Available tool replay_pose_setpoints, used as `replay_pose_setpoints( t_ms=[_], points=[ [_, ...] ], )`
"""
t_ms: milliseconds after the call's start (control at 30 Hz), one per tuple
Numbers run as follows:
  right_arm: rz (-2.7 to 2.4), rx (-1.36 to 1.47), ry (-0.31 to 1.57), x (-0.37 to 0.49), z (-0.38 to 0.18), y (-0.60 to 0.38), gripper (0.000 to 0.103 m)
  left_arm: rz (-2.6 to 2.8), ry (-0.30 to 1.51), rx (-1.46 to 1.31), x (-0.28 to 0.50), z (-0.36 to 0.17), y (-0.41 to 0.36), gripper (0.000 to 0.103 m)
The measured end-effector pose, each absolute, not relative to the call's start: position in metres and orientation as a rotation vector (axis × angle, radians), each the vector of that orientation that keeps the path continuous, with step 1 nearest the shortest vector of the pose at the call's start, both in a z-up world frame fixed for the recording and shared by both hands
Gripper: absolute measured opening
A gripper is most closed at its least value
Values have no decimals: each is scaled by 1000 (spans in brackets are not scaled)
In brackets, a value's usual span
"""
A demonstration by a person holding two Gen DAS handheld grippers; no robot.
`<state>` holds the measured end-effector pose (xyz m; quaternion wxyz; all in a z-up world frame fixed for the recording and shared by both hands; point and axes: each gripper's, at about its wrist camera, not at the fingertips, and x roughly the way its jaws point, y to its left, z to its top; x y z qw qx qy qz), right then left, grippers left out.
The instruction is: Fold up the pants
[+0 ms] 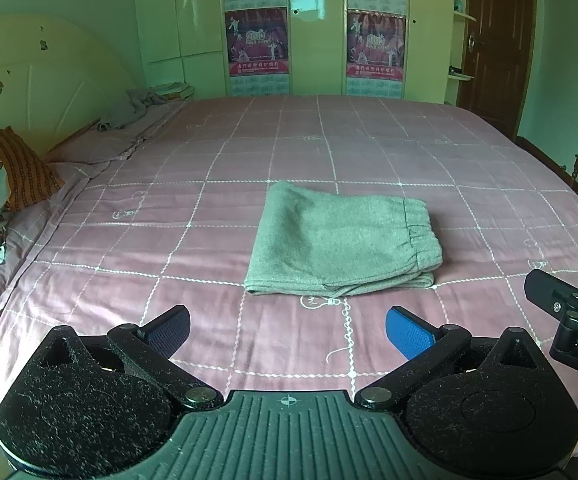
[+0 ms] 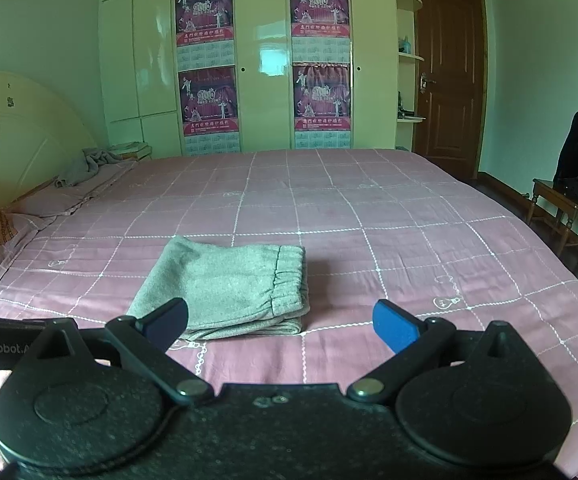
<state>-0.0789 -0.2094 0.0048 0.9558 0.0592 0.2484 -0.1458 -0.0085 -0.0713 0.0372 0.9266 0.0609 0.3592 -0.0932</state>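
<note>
Grey pants (image 1: 341,240) lie folded into a flat stack on the pink checked bed sheet (image 1: 209,200), elastic waistband to the right. They also show in the right wrist view (image 2: 229,284). My left gripper (image 1: 289,330) is open and empty, held back from the near edge of the pants. My right gripper (image 2: 281,324) is open and empty, just in front of the stack's near right corner. Part of the right gripper (image 1: 569,312) shows at the right edge of the left wrist view.
Pillows (image 1: 5,184) and a crumpled grey cloth (image 1: 137,108) lie by the headboard (image 1: 41,80) at the left. A wardrobe with posters (image 2: 261,68) stands behind the bed. A door (image 2: 449,80) and a chair with dark clothes (image 2: 577,184) are at the right.
</note>
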Motion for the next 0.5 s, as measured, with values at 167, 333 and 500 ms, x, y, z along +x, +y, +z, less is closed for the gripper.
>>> replay_pose_setpoints(
  t_ms=[167, 333, 500],
  points=[
    [-298, 120, 504, -78, 4, -209, 99, -191, 738, 127, -7, 36, -72, 103],
    [-300, 117, 504, -78, 3, -209, 99, -198, 735, 126, -6, 36, -74, 103],
    [-307, 120, 506, -75, 2, -212, 99, -214, 741, 122, -2, 36, -78, 103]
  ],
)
